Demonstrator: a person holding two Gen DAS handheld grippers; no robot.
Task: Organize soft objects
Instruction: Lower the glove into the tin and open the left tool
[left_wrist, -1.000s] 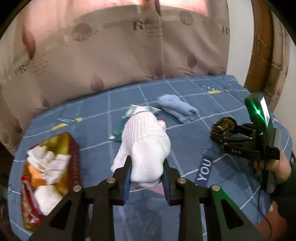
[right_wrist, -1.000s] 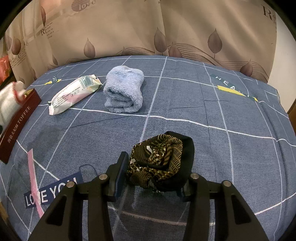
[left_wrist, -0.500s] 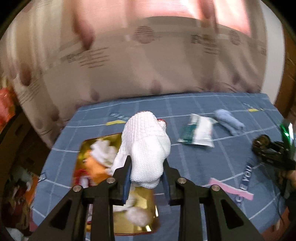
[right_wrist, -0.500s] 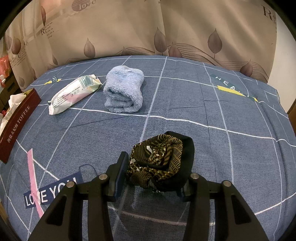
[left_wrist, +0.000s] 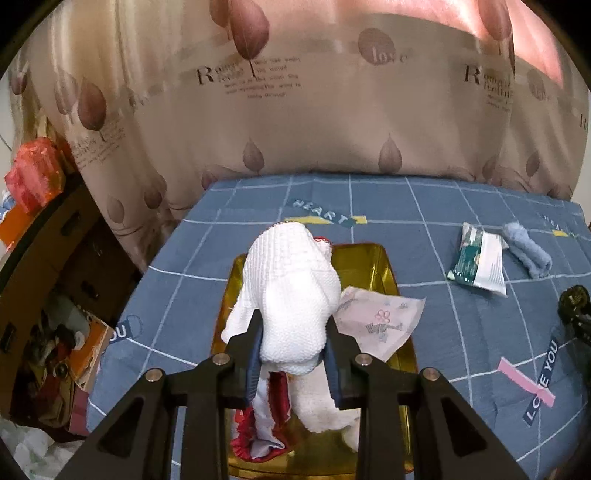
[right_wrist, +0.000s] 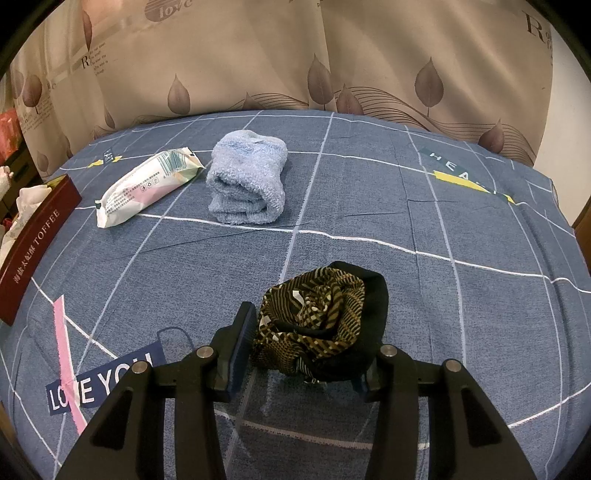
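Black fingers of the left gripper (left_wrist: 294, 363) fill the bottom of the left wrist view, and a white knitted cloth (left_wrist: 291, 295) is pinched between their blue pads. The cloth bulges up to mid-frame, and much of what lies behind it is hidden. Directly beneath it, a gold-lined box (left_wrist: 388, 266) is seen on the blue checked bedspread (left_wrist: 461, 221); inside, a red and white fabric piece (left_wrist: 264, 417) at lower centre, a white fluffy item (left_wrist: 325, 413) partly covered by the right finger, and a pale printed packet (left_wrist: 380, 321) leaning over the box's right rim can be made out. Further back, at right of centre, a green and white packet (left_wrist: 478, 260) and a rolled blue towel (left_wrist: 526, 249) lie just beside each other. At the far right edge only a dark sliver of the right gripper (right_wrist: 303, 345) is caught, too cropped to read there.

In the right wrist view, a crumpled brown-striped black fabric (right_wrist: 321, 321) is gripped between the fingers at lower centre; the right pad is buried under the fabric. Beyond it, in the upper middle, the towel and packet are seen again. At the left edge the box's maroon side, lettered TOFFEE, is cut off by the frame, with white cloth showing over its rim. A leaf-printed curtain (right_wrist: 258, 55) closes the top of both views.
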